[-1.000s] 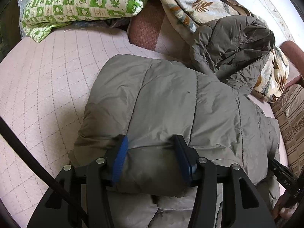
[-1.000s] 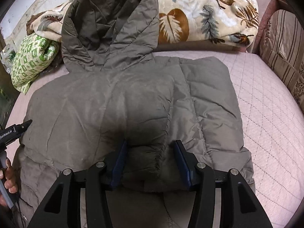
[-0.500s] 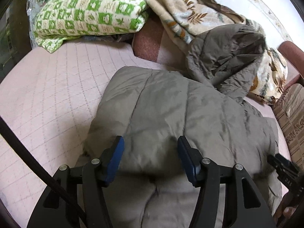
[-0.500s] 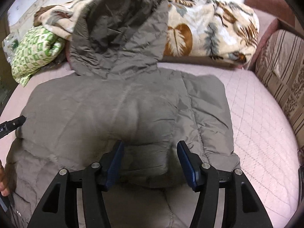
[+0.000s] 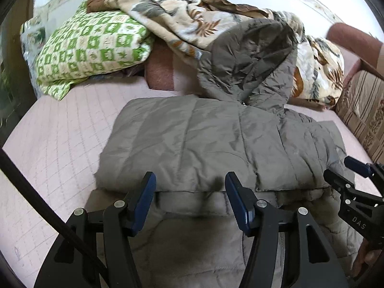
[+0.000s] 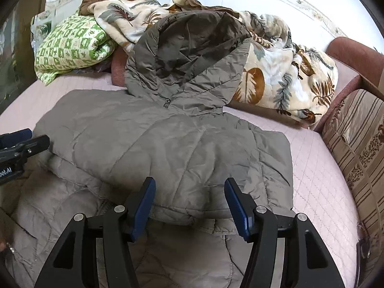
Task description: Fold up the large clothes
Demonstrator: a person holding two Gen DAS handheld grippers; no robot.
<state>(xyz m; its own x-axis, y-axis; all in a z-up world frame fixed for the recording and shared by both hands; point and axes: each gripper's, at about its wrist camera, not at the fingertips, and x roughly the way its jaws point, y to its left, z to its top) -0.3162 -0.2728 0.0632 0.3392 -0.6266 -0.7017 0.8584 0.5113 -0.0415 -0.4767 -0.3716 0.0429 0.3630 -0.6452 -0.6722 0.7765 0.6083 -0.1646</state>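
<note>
Left gripper (image 5: 189, 192) hangs over the near hem of the grey padded jacket (image 5: 204, 141), jaws apart and just been widening, blue pads clear of the cloth on either side with only the folded hem lying below the gap. The jacket sprawls across the pink quilted bed cover (image 5: 55, 129), folded edge nearest the gripper, hood (image 5: 247, 57) propped up at the far end against the leaf-print blanket (image 5: 182, 21). Left of the jacket there's a wide bare stretch of bed cover, running back to the green checked quilt (image 5: 91, 48). A dark cable (image 5: 40, 201) crosses that side.

Over to the right gripper (image 6: 189, 196): same story, jaws spread and just been opening, nothing pinched, the jacket's (image 6: 168, 148) doubled hem bulging between and under the pads without touching them as far as I can see. Right of the jacket, a narrower band of bed cover (image 6: 319, 168), then the striped brown cushion (image 6: 360, 139) closes it off. The other gripper's tips poke in at the jacket's left edge.
</note>
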